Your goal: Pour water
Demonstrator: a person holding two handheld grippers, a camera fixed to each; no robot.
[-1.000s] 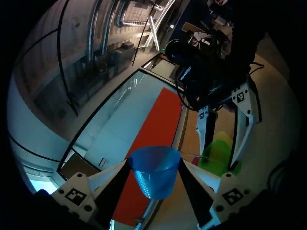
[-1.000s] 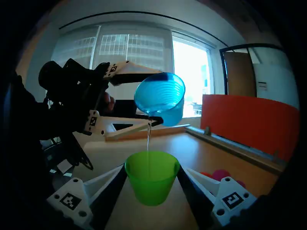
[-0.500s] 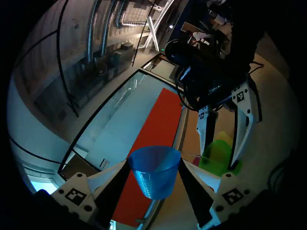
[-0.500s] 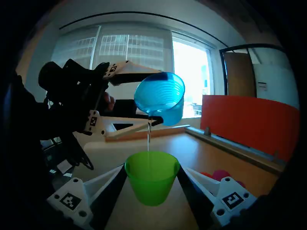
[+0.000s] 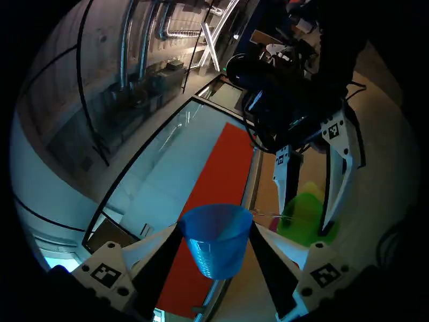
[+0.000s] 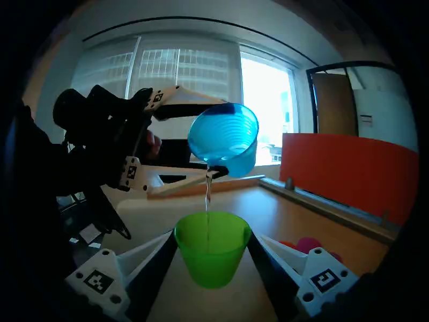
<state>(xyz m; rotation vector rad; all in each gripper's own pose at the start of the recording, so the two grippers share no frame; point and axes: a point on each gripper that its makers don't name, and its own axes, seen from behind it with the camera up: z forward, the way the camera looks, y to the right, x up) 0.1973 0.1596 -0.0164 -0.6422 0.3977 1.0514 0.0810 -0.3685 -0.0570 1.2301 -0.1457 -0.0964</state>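
In the right gripper view, a see-through blue plastic cup (image 6: 224, 138) is held high up on the far side by the left tongs (image 6: 221, 137). The two white fingers of these tongs are pressed on the cup, one above and one below, so the tongs are closed on it. The blue plastic cup is tipped over, with its open mouth turned toward the camera. A thin stream of water (image 6: 207, 196) is seen falling from its low rim straight down into a bright green plastic cup (image 6: 213, 252). The green cup is held upright, near the camera, between the fingers of the right tongs (image 6: 213, 242), and both fingers are pressed on its sides. The green cup is placed under the blue one, and the two cups are apart.

A hand (image 6: 153, 144) is seen on the left, behind the left tongs.

A light wooden tabletop (image 6: 279, 212) is spread out below the cups. A flat orange panel (image 6: 348, 169) is stood up along its right edge. Some small pink round things (image 6: 308, 244) are lying on the tabletop at the near right, partly hidden by a finger of the right tongs. A big bright window (image 6: 265, 107) is seen on the far wall.

In the left gripper view, the blue cup is seen near the camera, gripped by the left tongs, and the green cup is seen farther off on the right. How much water is in either cup cannot be told.
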